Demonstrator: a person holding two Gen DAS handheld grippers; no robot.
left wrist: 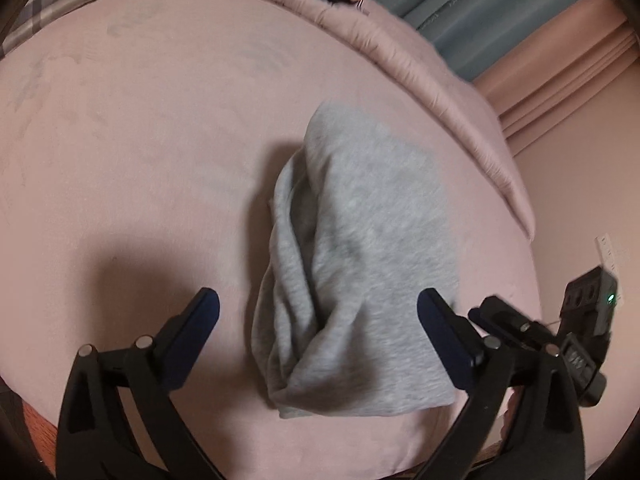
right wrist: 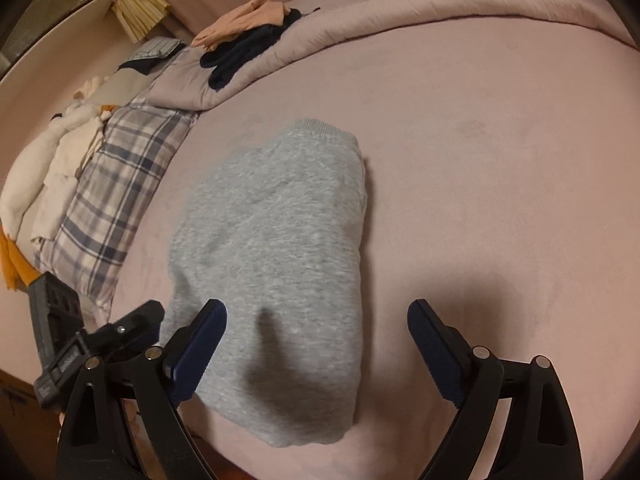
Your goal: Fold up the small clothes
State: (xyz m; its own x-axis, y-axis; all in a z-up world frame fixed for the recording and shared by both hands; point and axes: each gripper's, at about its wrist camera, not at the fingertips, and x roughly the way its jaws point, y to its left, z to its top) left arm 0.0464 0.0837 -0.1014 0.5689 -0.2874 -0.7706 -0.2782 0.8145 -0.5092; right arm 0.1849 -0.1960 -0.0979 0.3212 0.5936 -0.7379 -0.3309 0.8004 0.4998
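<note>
A grey sweatshirt-like garment (left wrist: 360, 248) lies folded in a bundle on the pink bed sheet (left wrist: 140, 140); it also shows in the right wrist view (right wrist: 276, 256), with its ribbed hem at the far end. My left gripper (left wrist: 318, 308) is open and empty, above the garment's near end, its right finger beside the cloth. My right gripper (right wrist: 316, 316) is open and empty, its left finger over the garment's near left part. The right gripper's body shows at the right edge of the left view (left wrist: 520, 332).
A pink quilt (right wrist: 440, 4) is rolled along the far side of the bed. Dark and peach clothes (right wrist: 248, 36) lie on it. A plaid pillow (right wrist: 116, 188) and white clothes (right wrist: 52, 168) lie at the left. Curtains (left wrist: 500, 12) hang beyond the bed.
</note>
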